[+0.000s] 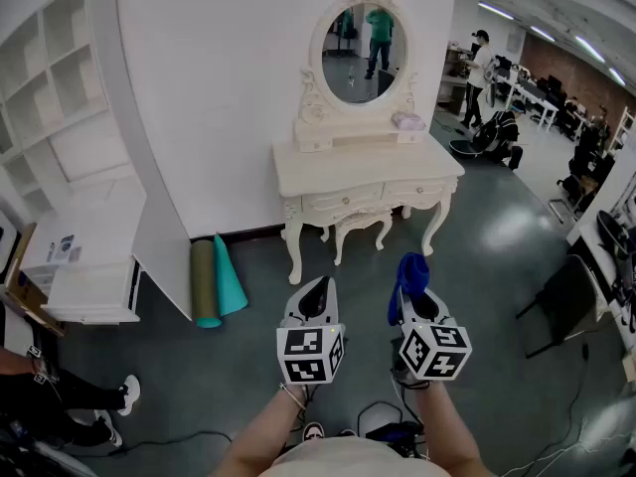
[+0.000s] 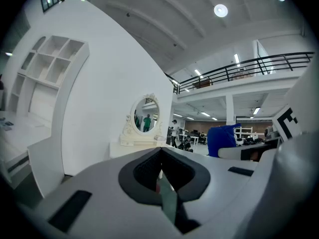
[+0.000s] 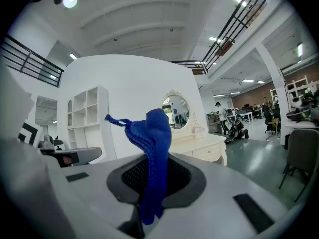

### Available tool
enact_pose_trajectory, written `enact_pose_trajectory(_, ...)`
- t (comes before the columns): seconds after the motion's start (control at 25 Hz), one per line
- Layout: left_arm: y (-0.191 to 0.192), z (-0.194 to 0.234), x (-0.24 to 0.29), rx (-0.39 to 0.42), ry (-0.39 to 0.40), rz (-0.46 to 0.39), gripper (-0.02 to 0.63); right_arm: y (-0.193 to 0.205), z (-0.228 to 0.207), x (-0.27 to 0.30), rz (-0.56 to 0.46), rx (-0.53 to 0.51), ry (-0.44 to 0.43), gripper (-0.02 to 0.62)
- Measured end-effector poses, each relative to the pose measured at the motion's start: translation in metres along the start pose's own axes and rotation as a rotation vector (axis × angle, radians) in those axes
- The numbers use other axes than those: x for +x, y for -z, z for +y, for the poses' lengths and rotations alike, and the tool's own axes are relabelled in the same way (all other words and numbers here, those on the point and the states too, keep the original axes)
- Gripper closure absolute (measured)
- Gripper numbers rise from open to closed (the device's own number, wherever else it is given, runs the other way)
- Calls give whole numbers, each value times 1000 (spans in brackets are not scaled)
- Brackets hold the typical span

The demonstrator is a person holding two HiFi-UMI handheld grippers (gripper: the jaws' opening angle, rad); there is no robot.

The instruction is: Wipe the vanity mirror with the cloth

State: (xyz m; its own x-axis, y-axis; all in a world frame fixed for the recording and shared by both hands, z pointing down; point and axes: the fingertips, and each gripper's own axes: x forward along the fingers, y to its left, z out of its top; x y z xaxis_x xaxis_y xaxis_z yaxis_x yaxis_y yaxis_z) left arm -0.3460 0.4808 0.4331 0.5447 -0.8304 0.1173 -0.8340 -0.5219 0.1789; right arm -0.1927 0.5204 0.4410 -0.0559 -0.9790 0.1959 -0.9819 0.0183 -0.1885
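A blue cloth is pinched between the jaws of the right gripper and is bunched upright above them. The left gripper is held beside it, jaws pressed together on nothing. Both are held well apart from the vanity, with the oval mirror mounted at its back edge.
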Motion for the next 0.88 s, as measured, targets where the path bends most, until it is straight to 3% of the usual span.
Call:
enact_pose_trajectory(0.44,-1,17,4,14,6,0,600,1,10,11,0,-5,9,531)
enact_pose_trajectory(0.88,6,57,16,15,13,12,600,14,17,37,6,63,51,529)
